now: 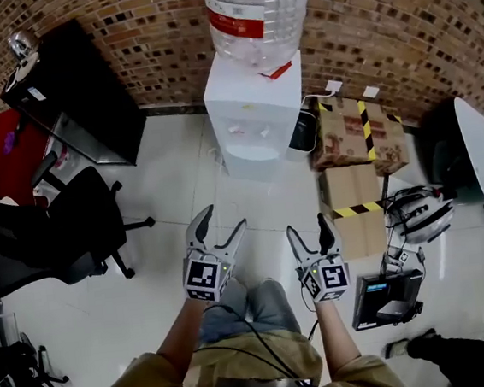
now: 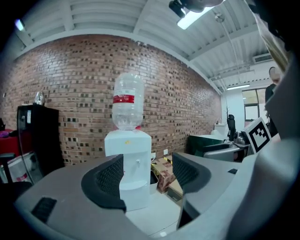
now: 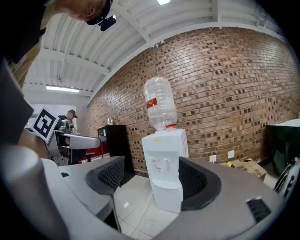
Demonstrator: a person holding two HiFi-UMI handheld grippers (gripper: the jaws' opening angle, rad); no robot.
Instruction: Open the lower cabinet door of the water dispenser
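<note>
"White plastic, item one: what is it, and where?"

"Left gripper (image 1: 224, 218) first: jaws wide, nothing between them. Then the water dispenser (image 1: 255, 114), upright against the brick wall, well ahead of both grippers. Its lower cabinet door (image 3: 167, 197) is the front panel beneath the taps, and it looks shut."

"Handling?"

"I judge it light, stiff and smooth, a hinged panel on a catch. I see no handle from here, so I would hook a free vertical edge. A hard pull could rock the bottle (image 1: 257, 11) on top. Right gripper (image 1: 306, 226): jaws wide, empty."
</note>
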